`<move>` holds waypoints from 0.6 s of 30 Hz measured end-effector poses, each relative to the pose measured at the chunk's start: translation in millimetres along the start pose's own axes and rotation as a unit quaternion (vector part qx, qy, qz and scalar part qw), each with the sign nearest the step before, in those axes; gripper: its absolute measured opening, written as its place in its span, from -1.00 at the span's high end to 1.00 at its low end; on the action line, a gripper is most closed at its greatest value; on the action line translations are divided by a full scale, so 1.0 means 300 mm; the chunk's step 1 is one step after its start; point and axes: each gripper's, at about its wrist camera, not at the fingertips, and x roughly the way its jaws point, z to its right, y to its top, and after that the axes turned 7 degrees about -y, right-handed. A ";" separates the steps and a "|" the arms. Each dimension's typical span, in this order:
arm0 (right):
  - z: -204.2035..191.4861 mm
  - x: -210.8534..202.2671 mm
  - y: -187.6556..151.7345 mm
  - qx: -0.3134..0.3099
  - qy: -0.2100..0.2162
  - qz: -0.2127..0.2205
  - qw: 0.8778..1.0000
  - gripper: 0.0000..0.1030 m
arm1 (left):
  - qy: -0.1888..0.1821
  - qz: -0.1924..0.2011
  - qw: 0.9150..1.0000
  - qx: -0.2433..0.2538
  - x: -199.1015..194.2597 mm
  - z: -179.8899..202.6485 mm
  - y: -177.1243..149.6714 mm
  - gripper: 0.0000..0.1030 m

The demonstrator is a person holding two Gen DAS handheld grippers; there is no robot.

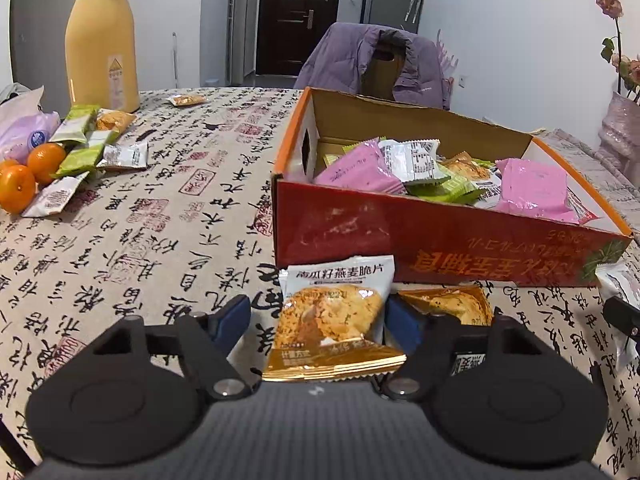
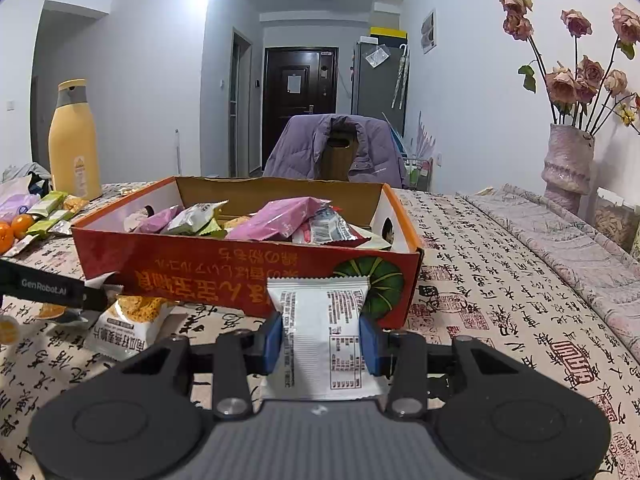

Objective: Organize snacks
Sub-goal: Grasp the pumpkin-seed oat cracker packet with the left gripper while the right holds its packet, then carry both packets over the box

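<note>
- Far left of the left wrist view, 9 to 10 o'clock: loose pile of snack packets [image 1: 86, 148] beside two oranges [image 1: 28, 172] and a yellow thermos [image 1: 102, 36]. That's your unsorted stock, still on the counter [image 1: 160, 216].
- Your left claw [image 1: 320, 320] is spread wide around an oat-crisp packet [image 1: 334, 312]. The left pad stands clear of it; the right pad is at its edge, and I can't tell if it touches. Not gripping, by my read. The packet lies on the counter just short of the box wall, so you're staged for a pickup.
- A second gold packet [image 1: 446, 304] sits just beside it at 3 o'clock. Close the claw carefully or you'll catch both.
- Red cardboard box [image 1: 400, 236] at 12 to 2 o'clock, open top, already holding pink, white and green packets. That's the drop target.
- Your right claw [image 2: 322, 342] is clamped on a white packet [image 2: 320, 332], blue pads pressing both side edges, packet upright. It's held in front of the box's near wall, below the rim; you need to lift before it clears.
- Vase of dried roses [image 2: 568, 160] at 2 o'clock in the right wrist view, well apart from the box. No clash risk.
</note>
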 end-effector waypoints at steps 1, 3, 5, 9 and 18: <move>0.000 0.000 0.000 0.000 0.000 0.000 1.000 0.23 | -0.003 -0.001 1.000 0.000 0.001 -0.001 -0.002 -0.23; 0.000 0.000 -0.001 0.001 0.000 0.000 1.000 0.23 | -0.008 -0.002 1.000 0.002 -0.001 -0.002 -0.005 -0.01; 0.001 -0.001 -0.001 0.002 0.000 0.001 1.000 0.23 | -0.009 0.003 1.000 0.004 -0.009 -0.001 -0.008 0.03; 0.005 -0.002 0.000 0.004 0.001 0.000 1.000 0.23 | -0.010 0.017 1.000 0.008 -0.037 -0.003 -0.014 0.04; 0.006 -0.002 0.001 0.005 0.001 0.000 1.000 0.23 | -0.025 0.013 0.999 0.017 -0.079 -0.002 -0.036 0.01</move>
